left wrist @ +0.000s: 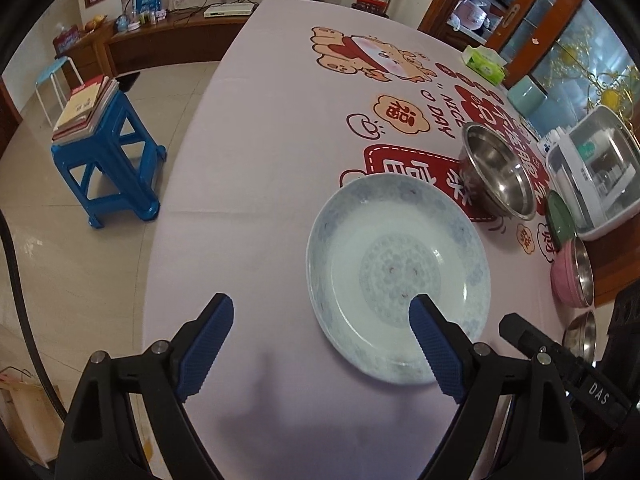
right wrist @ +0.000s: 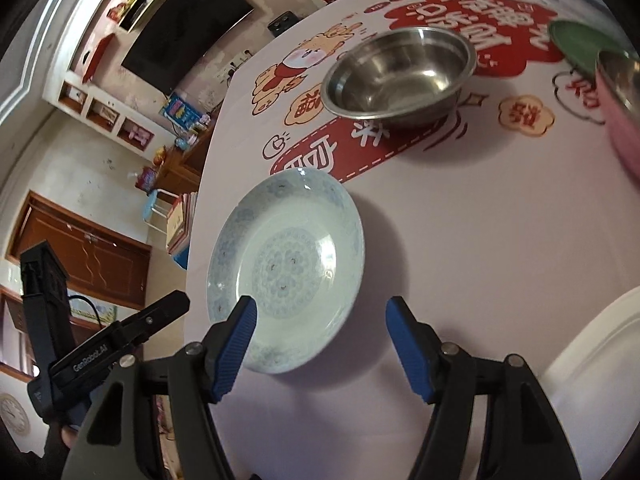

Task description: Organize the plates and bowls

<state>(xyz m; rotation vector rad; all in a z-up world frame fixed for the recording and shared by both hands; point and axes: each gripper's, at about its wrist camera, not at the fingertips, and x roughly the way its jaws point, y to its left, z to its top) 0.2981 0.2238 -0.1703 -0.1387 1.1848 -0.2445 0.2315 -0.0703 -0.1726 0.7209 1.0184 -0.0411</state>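
Observation:
A blue-and-white patterned plate (left wrist: pixel 396 276) (right wrist: pixel 288 268) lies flat on the pale printed tablecloth. My left gripper (left wrist: pixel 320 308) is open above its near left rim: one finger hangs over the plate's well, the other over bare cloth. My right gripper (right wrist: pixel 322 308) is open too, its left finger over the plate's near edge and its right finger over cloth. Neither gripper's pads press on anything. Behind the plate stands a steel bowl (left wrist: pixel 500 172) (right wrist: pixel 400 76). To the right are a green dish (left wrist: pixel 560 216) (right wrist: pixel 580 44) and a pink bowl with a steel liner (left wrist: pixel 572 276) (right wrist: pixel 624 112).
A small steel bowl (left wrist: pixel 582 334) sits near the right edge, and a white plate (right wrist: pixel 600 360) lies at the near right. A white lidded box (left wrist: pixel 592 184) and a tissue pack (left wrist: pixel 484 62) stand at the far right. Left of the table is a blue stool (left wrist: pixel 108 160) stacked with books.

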